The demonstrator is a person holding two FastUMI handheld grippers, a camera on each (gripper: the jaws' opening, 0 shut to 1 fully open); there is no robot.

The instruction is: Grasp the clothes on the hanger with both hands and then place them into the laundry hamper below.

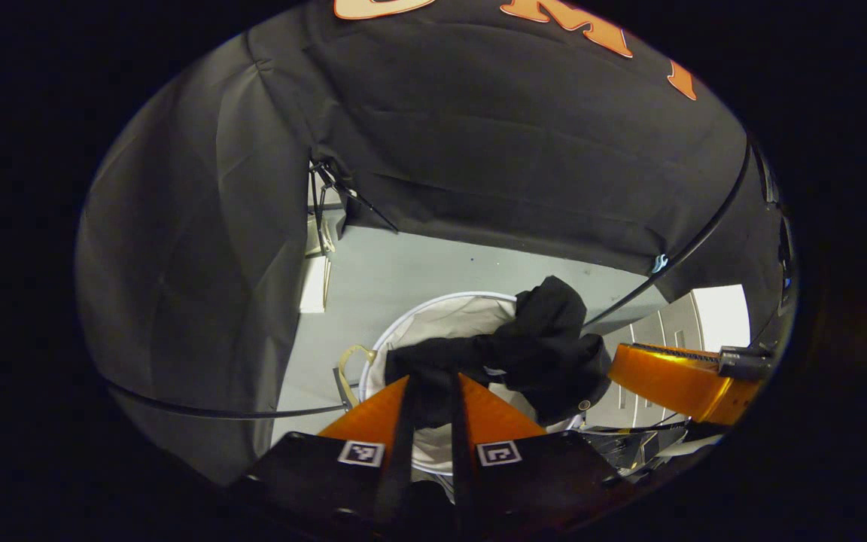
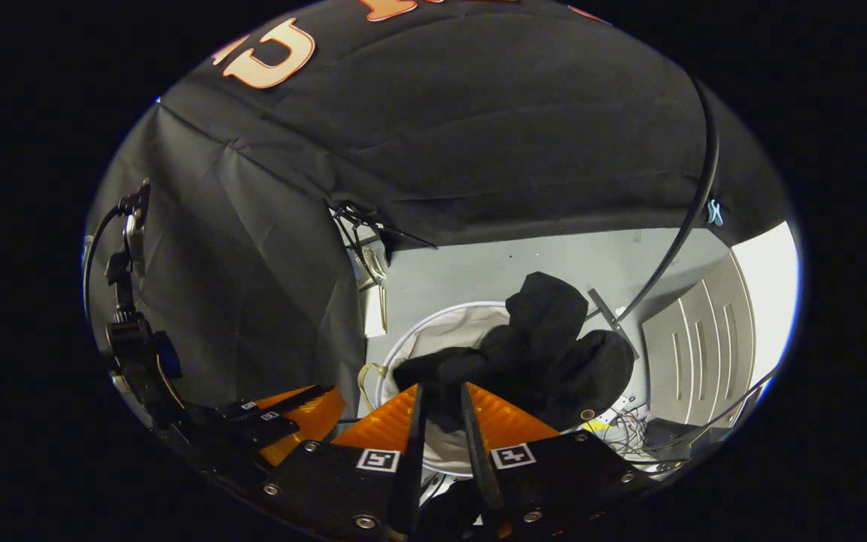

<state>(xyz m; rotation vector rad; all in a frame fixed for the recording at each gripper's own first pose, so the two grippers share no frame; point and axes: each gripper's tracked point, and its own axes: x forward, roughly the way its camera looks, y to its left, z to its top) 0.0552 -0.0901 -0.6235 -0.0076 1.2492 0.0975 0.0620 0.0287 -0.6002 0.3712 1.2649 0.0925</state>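
Observation:
A black garment [image 1: 531, 350] hangs bunched over the white round laundry hamper [image 1: 441, 312] on the grey floor. My left gripper [image 1: 433, 380] is shut on a fold of the cloth, which runs down between its fingers. In the right gripper view the same black garment [image 2: 546, 346] droops over the hamper [image 2: 441, 331], and my right gripper [image 2: 442, 388] is shut on another fold of it. Each gripper shows beside the other: the right gripper [image 1: 674, 376] at the right of the left gripper view, the left gripper [image 2: 290, 421] at the lower left of the right gripper view.
Black cloth walls close the booth at the back and left. A black cable [image 2: 693, 218] arcs down the right side. Grey panelled doors [image 2: 693, 346] and loose wires [image 2: 622, 425] lie to the right of the hamper. A stand with a mounted device [image 2: 129, 316] is on the left.

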